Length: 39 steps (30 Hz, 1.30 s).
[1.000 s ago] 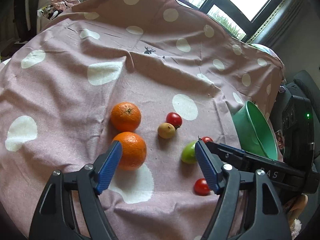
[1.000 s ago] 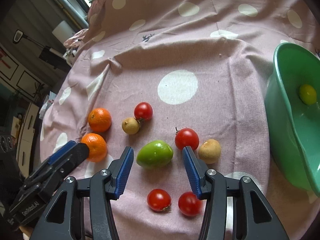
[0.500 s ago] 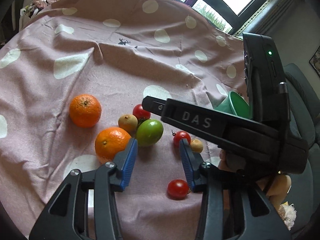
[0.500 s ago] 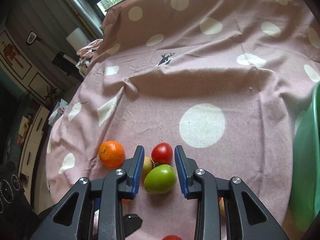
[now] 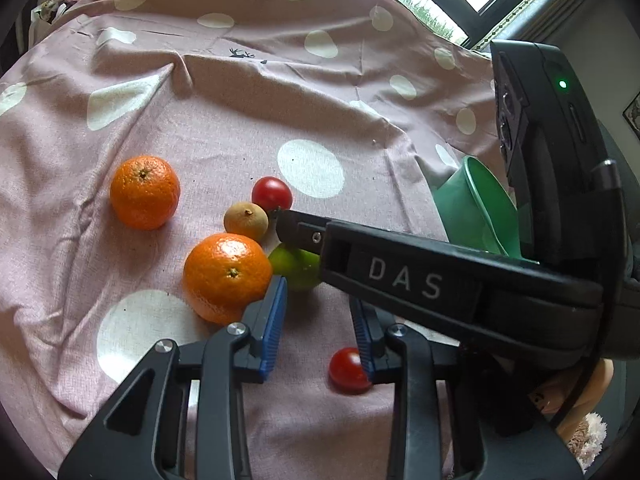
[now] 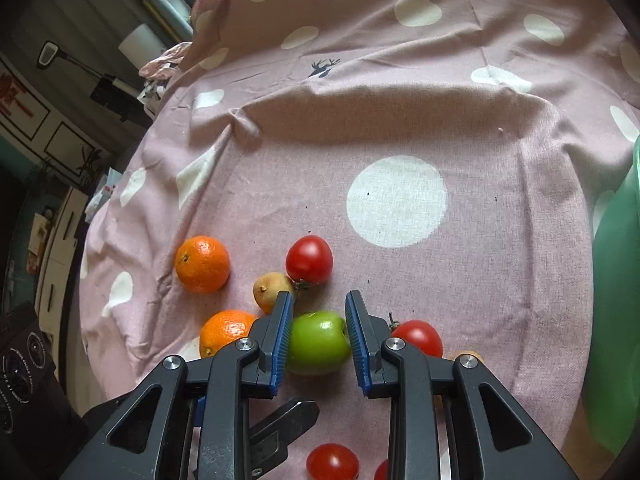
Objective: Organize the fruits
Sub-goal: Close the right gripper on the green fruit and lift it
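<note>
A: What is seen of the surface?

B: A pink cloth with white dots [image 6: 400,128] is spread over it, and a window is seen behind in the left wrist view. A green bowl [image 5: 476,204] is set at the right edge of the cloth.

A: Where is the fruit found?

B: A green fruit [image 6: 318,342] is held between the blue pads of the right gripper [image 6: 318,338]; both pads are pressed against its sides while it rests on the cloth. Two oranges [image 6: 203,265] [image 6: 224,332] are laid to its left, with a small tan fruit [image 6: 272,290] and a red tomato [image 6: 309,260] just beyond it. Another tomato [image 6: 418,338] is seen just to its right.

A: And the left gripper?

B: The left gripper [image 5: 320,322] is kept parted, nothing being gripped. The near orange [image 5: 228,276] is touched by its left pad, and a small tomato [image 5: 348,370] is seen beside its right pad.
</note>
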Each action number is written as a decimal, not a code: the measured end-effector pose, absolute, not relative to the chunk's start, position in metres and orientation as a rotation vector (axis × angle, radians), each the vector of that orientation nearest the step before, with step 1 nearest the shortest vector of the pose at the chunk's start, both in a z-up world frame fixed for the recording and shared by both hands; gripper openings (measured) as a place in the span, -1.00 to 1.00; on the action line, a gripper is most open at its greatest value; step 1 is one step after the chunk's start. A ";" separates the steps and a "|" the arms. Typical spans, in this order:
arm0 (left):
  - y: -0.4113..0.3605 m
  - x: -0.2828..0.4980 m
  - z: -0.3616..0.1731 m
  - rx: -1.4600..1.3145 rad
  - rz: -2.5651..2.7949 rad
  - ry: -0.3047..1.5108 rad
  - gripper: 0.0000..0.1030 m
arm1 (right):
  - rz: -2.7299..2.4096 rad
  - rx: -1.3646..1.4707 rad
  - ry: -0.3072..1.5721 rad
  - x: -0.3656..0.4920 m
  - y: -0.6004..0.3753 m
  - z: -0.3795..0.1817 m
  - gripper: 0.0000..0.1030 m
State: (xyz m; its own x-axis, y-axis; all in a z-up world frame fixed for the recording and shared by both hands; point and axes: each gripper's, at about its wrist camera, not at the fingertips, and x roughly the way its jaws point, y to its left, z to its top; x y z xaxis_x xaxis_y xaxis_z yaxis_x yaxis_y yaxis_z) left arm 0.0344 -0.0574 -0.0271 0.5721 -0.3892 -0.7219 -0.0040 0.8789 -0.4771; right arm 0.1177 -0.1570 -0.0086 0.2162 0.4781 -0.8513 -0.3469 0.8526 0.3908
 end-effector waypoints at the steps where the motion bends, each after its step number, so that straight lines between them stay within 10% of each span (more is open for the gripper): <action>1: -0.058 0.034 -0.027 -0.456 -0.234 0.941 -0.38 | 0.573 0.117 1.227 0.116 -0.156 -0.008 -0.42; 39: -0.062 0.019 -0.008 -0.381 -0.243 0.882 -0.28 | 0.618 0.130 1.154 0.081 -0.162 0.014 -0.16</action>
